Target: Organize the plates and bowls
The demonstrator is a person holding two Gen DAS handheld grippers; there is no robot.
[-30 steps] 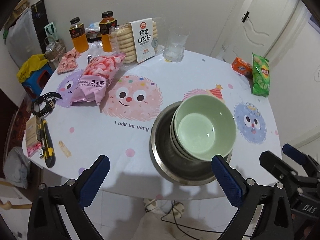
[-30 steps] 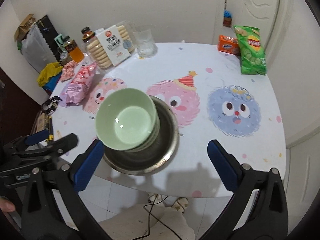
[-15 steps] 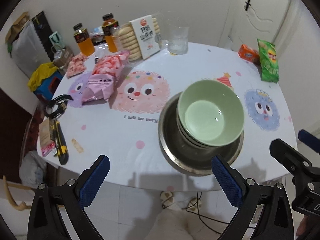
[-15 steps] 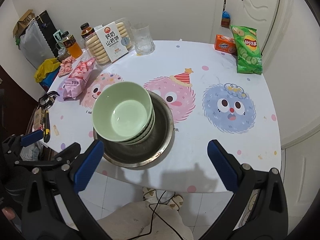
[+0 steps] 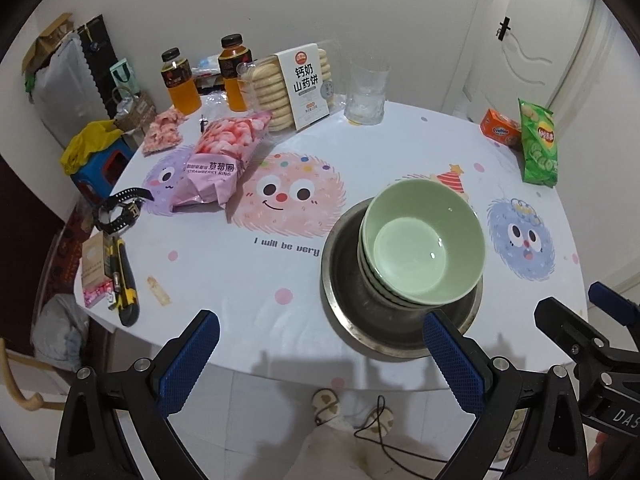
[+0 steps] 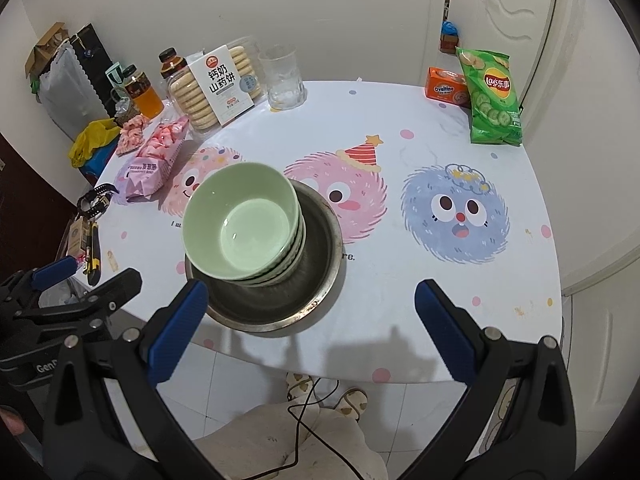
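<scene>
Currently, left gripper (image 5: 320, 354): is being held above the table's near edge, jaws spread wide, nothing between them.
Right gripper (image 6: 312, 320): is being held beside the left one, jaws likewise wide and empty; its left finger (image 6: 178, 332) is overlapping the basin's rim in view, contact not to be told.
Bowls (image 5: 424, 244): green, are being kept nested in a stack, tilted slightly, inside the basin.
Basin (image 5: 344, 280): steel, is sitting near the table's front edge.
Table (image 5: 240, 272): round, is being covered by a white cloth with fuzzy cartoon faces.
Snacks: a pink bag (image 5: 220, 160), a biscuit box (image 5: 304, 84) and a glass (image 5: 366, 94) are being kept at the far side; a chips bag (image 6: 490, 96) is lying at the far right.
</scene>
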